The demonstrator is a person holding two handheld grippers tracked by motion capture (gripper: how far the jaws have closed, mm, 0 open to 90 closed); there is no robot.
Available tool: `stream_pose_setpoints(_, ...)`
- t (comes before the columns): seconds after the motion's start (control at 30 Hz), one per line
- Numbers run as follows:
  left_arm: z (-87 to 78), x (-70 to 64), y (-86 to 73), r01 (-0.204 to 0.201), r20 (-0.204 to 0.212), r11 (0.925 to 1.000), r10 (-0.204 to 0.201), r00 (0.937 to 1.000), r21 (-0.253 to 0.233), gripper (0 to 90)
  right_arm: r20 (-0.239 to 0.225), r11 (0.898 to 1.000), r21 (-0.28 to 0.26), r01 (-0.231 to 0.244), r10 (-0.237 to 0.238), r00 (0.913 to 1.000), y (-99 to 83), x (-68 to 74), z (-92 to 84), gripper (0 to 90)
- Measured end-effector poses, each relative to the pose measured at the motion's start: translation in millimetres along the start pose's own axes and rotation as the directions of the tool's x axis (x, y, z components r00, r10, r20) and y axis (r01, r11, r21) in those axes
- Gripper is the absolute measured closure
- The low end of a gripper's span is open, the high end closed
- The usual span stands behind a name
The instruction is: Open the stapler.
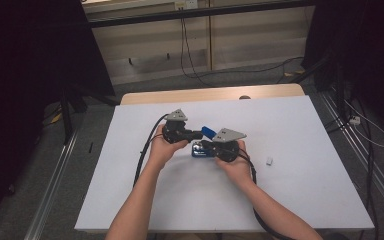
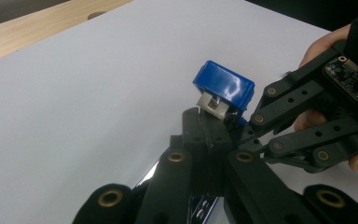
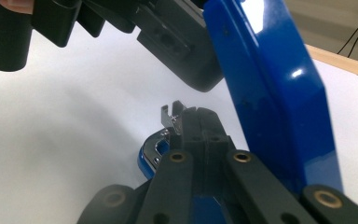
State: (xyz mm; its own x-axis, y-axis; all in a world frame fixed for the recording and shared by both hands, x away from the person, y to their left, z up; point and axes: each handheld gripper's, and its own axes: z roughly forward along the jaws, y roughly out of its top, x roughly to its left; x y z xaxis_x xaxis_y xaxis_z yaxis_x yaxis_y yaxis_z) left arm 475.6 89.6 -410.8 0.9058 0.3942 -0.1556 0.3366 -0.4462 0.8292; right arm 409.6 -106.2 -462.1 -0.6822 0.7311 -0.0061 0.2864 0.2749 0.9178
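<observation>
**Both grippers closed on an opened blue stapler**

Nearest the person, two forearms come up over the white table (image 1: 290, 210), and each hand carries a gripper to the blue stapler (image 1: 202, 149) at the table's middle. The right gripper (image 1: 211, 146) has its jaws closed together at the stapler's lower part: in the right gripper view the black jaws meet on the shiny metal piece (image 3: 171, 116) that stands up from the blue base (image 3: 145, 161), with the raised blue top arm (image 3: 272, 93) leaning up just beside them. The left gripper (image 1: 200, 134) comes in from the stapler's other side, jaws closed too; in the left gripper view its tips (image 2: 209, 126) pinch the metal strip (image 2: 213, 103) under the raised blue end (image 2: 224, 86), so that the top arm stands tilted up off the base. The two grippers sit almost touching at the stapler. Farther off, to the right of the stapler and well apart from it, a small white block (image 1: 269, 161) lies on the table. Beyond the stapler runs the table's wooden edge (image 1: 180, 95).
</observation>
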Motion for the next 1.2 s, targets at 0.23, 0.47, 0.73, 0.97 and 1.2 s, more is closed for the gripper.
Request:
stream_pose_setpoints(0.23, -2.6, 1.5, -0.2, -0.003, -0.008, 1.0, 0.003, 1.0, 0.001, 90.0, 0.05, 1.0, -0.017, 0.005, -0.004, 0.9987, 2.5, 3.4, 3.4, 90.0)
stream_pose_setpoints(0.47, -1.8, 3.3, -2.8, -0.007, -0.011, 1.0, 0.007, 0.9999, 0.006, 89.4, 0.088, 0.999, -0.052, 0.003, 0.002, 0.9961, 0.2, 8.4, 4.8, 90.0)
stream_pose_setpoints(0.73, -3.4, 9.9, -11.9, 0.027, -0.023, 0.9996, -0.027, 0.9994, -0.001, 90.0, 0.095, 0.998, -0.054, 0.014, -0.009, 0.9955, 0.1, 9.9, 4.9, 90.0)
stream_pose_setpoints(0.97, 1.7, 11.9, -23.3, 0.036, -0.029, 0.9983, -0.035, 0.999, 0.046, 90.0, 0.104, 0.998, -0.051, 0.023, -0.018, 0.9944, 0.0, 9.7, 4.9, 90.0)
stream_pose_setpoints(1.2, 2.9, 9.3, -23.3, 0.014, -0.046, 0.998, -0.011, 0.9989, 0.061, 90.0, 0.124, 0.998, -0.054, 0.035, -0.028, 0.9919, 0.2, 10.8, 5.1, 90.0)
